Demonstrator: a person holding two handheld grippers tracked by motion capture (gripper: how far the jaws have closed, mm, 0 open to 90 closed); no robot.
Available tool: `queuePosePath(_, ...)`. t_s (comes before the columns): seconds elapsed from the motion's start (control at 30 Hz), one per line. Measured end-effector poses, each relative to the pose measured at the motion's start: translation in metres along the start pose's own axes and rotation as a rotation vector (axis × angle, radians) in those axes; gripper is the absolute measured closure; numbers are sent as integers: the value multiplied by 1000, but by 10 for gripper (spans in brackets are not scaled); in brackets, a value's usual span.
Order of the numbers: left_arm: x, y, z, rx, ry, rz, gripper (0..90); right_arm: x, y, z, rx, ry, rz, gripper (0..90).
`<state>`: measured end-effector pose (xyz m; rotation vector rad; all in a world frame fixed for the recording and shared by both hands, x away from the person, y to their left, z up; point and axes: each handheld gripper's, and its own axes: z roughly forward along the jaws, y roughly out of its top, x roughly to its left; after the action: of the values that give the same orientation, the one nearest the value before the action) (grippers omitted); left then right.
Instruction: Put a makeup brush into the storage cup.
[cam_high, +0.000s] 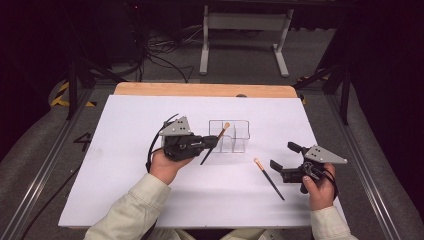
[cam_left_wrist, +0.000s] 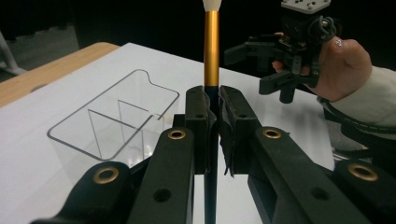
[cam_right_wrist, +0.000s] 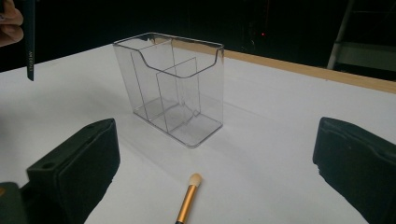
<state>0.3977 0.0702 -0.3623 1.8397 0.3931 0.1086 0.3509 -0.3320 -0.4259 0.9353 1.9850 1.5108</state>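
The left gripper (cam_high: 212, 141) has its jaws clamped tight on a makeup brush (cam_high: 216, 143), gripping the dark handle partway along. In the left gripper view that held brush (cam_left_wrist: 211, 56) rises straight up between the two black jaws, its gold ferrule above them and a pale tip at the top edge. From the high view the brush is tilted, tip up and away from the person, its upper end over the near left corner of the clear organiser (cam_high: 230, 135), its lower end hanging above the white sheet (cam_high: 125, 150).

The organiser is a see-through box with inner dividers making several compartments; it stands upright near the middle of the sheet, just right of the left gripper. In the right gripper view the organiser (cam_right_wrist: 173, 88) looks empty.

A second brush (cam_high: 268, 178) lies flat on the sheet, between the organiser and the right gripper (cam_high: 282, 160), its pale tip pointing toward the organiser. The right gripper view shows the second brush (cam_right_wrist: 189, 198) low between that gripper's jaws, which stand wide apart and touch nothing.

The right gripper hovers near the sheet's right edge, well apart from the left one. The sheet covers a wooden table (cam_high: 200, 89), whose bare far edge shows beyond it
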Motion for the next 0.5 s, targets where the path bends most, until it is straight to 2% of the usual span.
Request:
queuePosePath(0.2, 1, 2, 1, -54, 1, -19, 824, 0, 0, 0, 1, -1, -3, 11)
queuePosePath(0.5, 5, 8, 3, -84, 11, -11, 824, 0, -1, -1, 2, -1, 1, 11)
